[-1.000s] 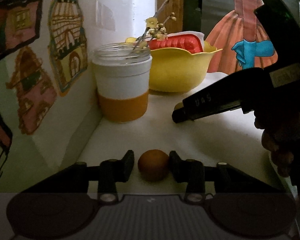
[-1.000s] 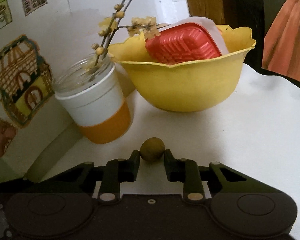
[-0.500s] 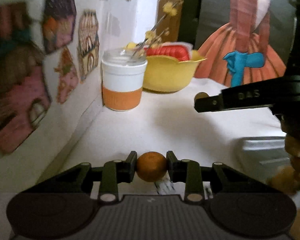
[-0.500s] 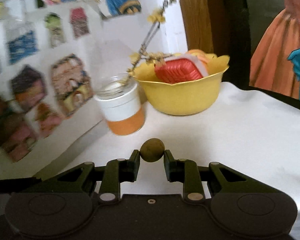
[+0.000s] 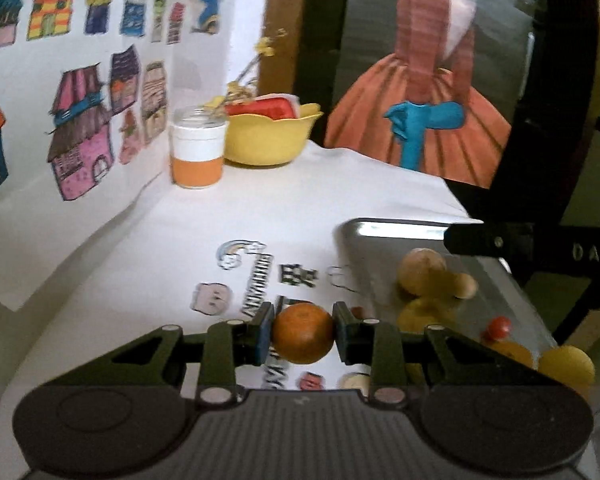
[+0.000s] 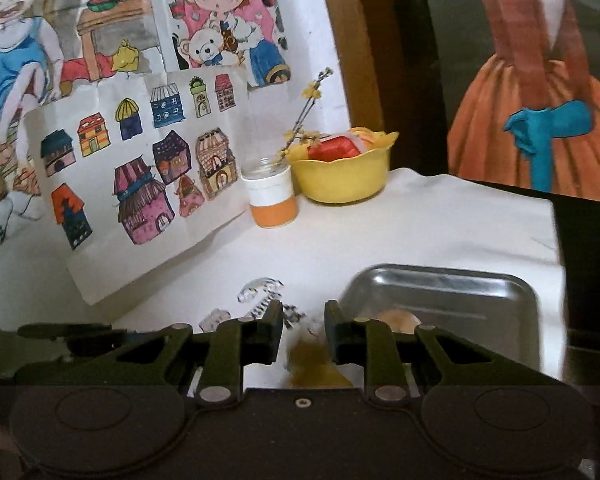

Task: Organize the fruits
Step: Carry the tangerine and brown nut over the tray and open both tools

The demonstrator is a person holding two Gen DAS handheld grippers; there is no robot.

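1. The left gripper [image 5: 303,334] is closed on a small orange fruit [image 5: 303,339], pads pressing its left and right sides at the widest part. It hangs just left of the metal tray [image 5: 396,229].
2. The right gripper [image 6: 302,330] stands apart; a blurred olive fruit [image 6: 309,364] sits low between its fingers, apparently loose. Whether it is falling, I cannot tell.
3. Both fruits look light, round, smooth-skinned and likely to roll, so grip across the middle, gently.
4. Other fruits lie in the tray, near right.

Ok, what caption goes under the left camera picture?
Left gripper holding an orange beside a metal tray of fruit.
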